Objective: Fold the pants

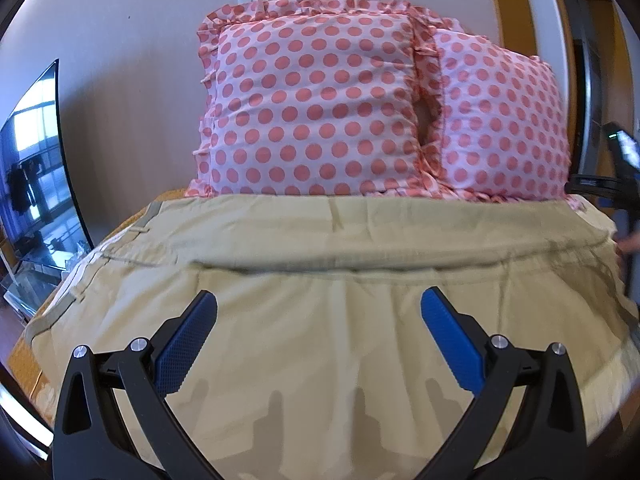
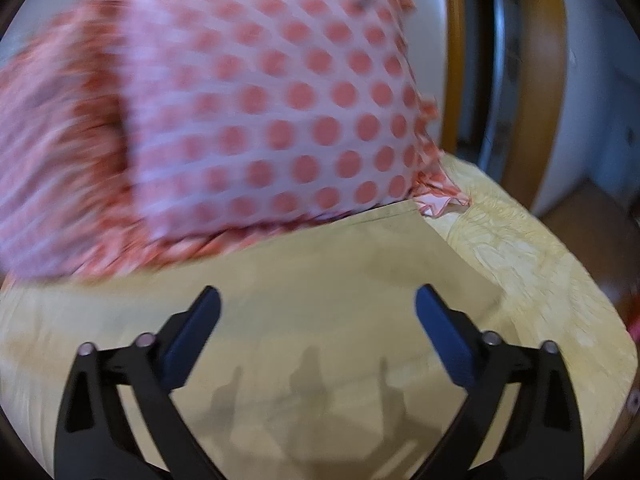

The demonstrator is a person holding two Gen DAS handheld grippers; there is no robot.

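Note:
Tan pants (image 1: 320, 240) lie spread flat across the bed, with a fold ridge running across the middle and the waistband with belt loops at the left. My left gripper (image 1: 319, 304) is open and empty just above the near part of the pants. In the right wrist view the pants (image 2: 320, 272) lie flat with a straight edge ending in a corner near the pillows. My right gripper (image 2: 318, 300) is open and empty above them. The right wrist view is blurred by motion. The right gripper's body (image 1: 616, 168) shows at the far right of the left wrist view.
Two pink pillows with red dots (image 1: 320, 108) lean against the wall behind the pants, also in the right wrist view (image 2: 248, 120). A yellow bedspread (image 2: 532, 272) lies right of the pants. A television (image 1: 36, 176) stands left. A wooden door frame (image 2: 532, 80) stands right.

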